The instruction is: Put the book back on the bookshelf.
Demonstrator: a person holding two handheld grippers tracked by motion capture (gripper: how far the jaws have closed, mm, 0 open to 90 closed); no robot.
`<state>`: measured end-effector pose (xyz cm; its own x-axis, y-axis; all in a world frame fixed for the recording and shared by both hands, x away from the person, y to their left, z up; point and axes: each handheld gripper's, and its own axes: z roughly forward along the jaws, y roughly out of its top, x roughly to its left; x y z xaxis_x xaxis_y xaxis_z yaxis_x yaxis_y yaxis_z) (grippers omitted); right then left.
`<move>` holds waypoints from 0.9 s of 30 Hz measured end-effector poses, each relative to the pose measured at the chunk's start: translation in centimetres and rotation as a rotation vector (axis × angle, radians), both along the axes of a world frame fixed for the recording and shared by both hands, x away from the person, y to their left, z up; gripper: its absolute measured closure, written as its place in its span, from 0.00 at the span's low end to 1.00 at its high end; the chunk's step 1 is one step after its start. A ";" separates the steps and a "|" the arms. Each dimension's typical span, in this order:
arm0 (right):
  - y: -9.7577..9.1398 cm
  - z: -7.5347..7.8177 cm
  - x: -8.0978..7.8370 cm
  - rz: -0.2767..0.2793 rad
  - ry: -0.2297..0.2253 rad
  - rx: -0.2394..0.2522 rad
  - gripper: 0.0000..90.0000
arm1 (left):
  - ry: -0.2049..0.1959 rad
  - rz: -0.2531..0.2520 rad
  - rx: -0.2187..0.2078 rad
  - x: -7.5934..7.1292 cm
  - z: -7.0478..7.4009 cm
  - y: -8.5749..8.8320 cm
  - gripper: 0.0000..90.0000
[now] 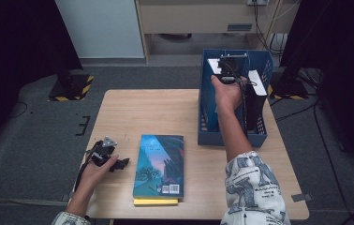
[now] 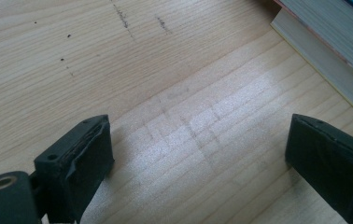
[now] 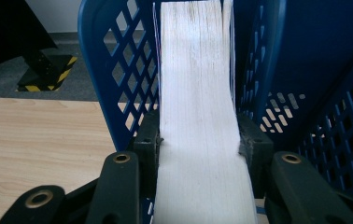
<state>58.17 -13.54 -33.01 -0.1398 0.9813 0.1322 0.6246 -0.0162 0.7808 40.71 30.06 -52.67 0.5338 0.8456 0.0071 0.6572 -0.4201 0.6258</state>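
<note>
A blue mesh file rack (image 1: 231, 139) stands at the table's back right. My right gripper (image 1: 229, 70) hovers over its left compartment, shut on a book (image 1: 214, 66). In the right gripper view the jaws (image 3: 198, 135) press both sides of the book's white page block (image 3: 198, 70), which stands between the blue rack walls (image 3: 114, 70). Another dark book (image 1: 258, 89) stands upright in the right compartment. My left gripper (image 1: 122, 163) rests low on the table at the front left, open (image 2: 198, 144) with bare wood between its jaws.
A teal-covered book (image 1: 158, 164) lies flat on a yellow one (image 1: 156, 201) near the front edge, just right of my left gripper; their page edges (image 2: 324, 60) show in the left gripper view. The wooden table (image 1: 137, 112) spreads behind them.
</note>
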 end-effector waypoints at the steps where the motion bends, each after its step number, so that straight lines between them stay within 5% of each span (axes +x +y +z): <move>1: 0.1 0.0 0.0 -0.001 0.001 0.002 0.66 | 0.000 0.000 0.000 0.0 0.0 0.0 0.08; 24: 0.9 0.0 -0.1 0.028 -0.007 0.021 0.61 | 0.003 -0.001 -0.003 0.0 0.0 -0.1 0.08; 27: 0.8 0.5 -0.5 0.046 -0.043 0.036 0.57 | 0.002 -0.002 -0.003 0.0 0.0 -0.1 0.08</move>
<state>57.65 -12.70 -32.55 -0.1910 0.9685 0.1598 0.5915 -0.0164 0.8061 40.70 29.95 -52.68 0.5353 0.8447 0.0034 0.6577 -0.4193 0.6257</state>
